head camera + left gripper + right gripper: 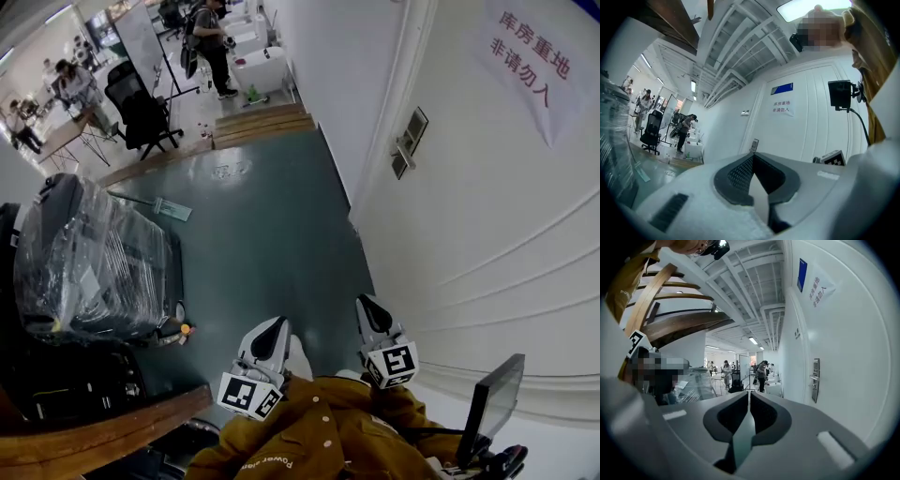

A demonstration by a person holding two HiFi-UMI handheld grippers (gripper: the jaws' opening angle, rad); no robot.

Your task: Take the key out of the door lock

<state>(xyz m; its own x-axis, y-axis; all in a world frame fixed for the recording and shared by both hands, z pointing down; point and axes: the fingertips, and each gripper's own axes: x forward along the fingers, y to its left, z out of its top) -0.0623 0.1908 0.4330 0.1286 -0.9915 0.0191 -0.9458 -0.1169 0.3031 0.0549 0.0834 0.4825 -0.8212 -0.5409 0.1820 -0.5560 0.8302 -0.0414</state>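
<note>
Empty left gripper (276, 326), jaws closed, and right gripper (373, 307), jaws barely parted, hang well short of the silver lock plate (410, 141) on the white door (487, 234), presumably ahead of the reach for it.

The door (487, 234) is smooth white-painted panelling with a soft sheen, and its lock plate (815, 379) is brushed metal. The paper sign (530, 61) on the door looks matt and slightly creased. The floor (272, 244) is a smooth, glossy grey-green coating. The steps (262, 122) are bare pale wood. A machine (84, 253) is wrapped in shiny, wrinkled clear plastic film. The left gripper (752, 156) has a matt, grainy pale plastic shell and dark pads (738, 173) with a fine grid texture. The right gripper (748, 393) looks smoother. The jacket (319, 436) is mustard cloth.
</note>
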